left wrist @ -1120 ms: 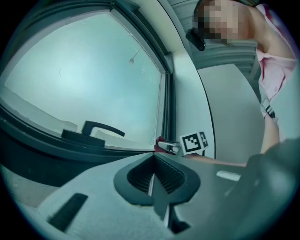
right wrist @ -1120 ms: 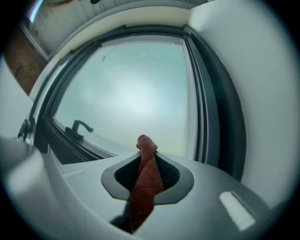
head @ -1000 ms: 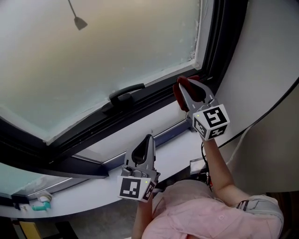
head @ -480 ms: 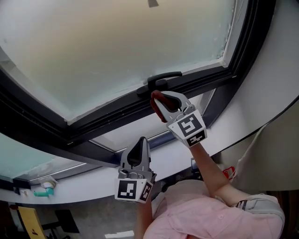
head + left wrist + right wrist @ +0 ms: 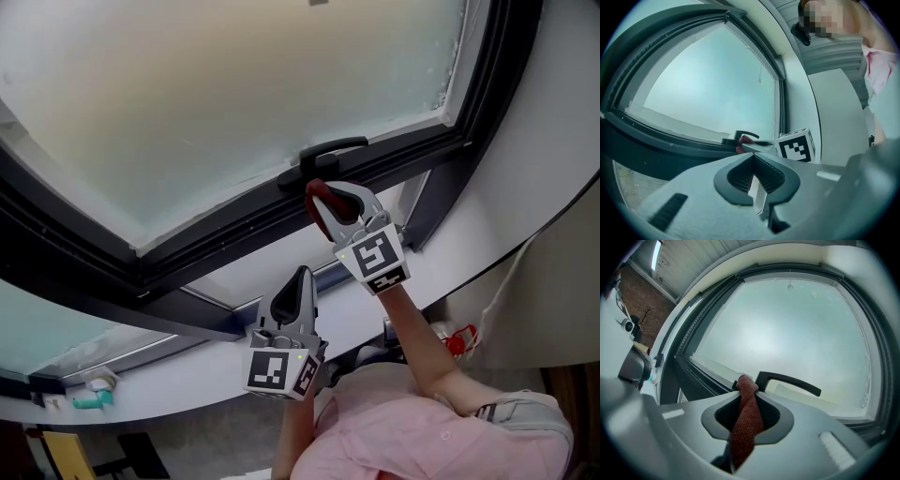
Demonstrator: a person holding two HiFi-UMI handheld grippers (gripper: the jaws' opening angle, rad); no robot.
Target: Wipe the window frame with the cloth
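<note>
Rust-red cloth (image 5: 746,420) sits pinched as a narrow bunched strip in the right gripper (image 5: 748,389). Its tip pokes out past the jaws, right at the base of the window handle (image 5: 787,380), on the lower rail of the dark window frame (image 5: 220,242). Risks: only a small nub of cloth leads, so a hard press probably puts bare gripper tips on the frame instead of fabric. The handle is directly in the wipe path, so a sideways stroke could snag the cloth or tug it out of the pinch. Small contact patch likely means patchy coverage. Left gripper (image 5: 753,159) is pressed together on nothing, low over the white sill (image 5: 169,380), well apart from the cloth and not in the way. Room: the rail runs free to the left of the handle. To the right it ends at the frame corner (image 5: 459,127), close to the wall. Glass pane (image 5: 234,94) is just above the rail, so strokes need to stay low.
</note>
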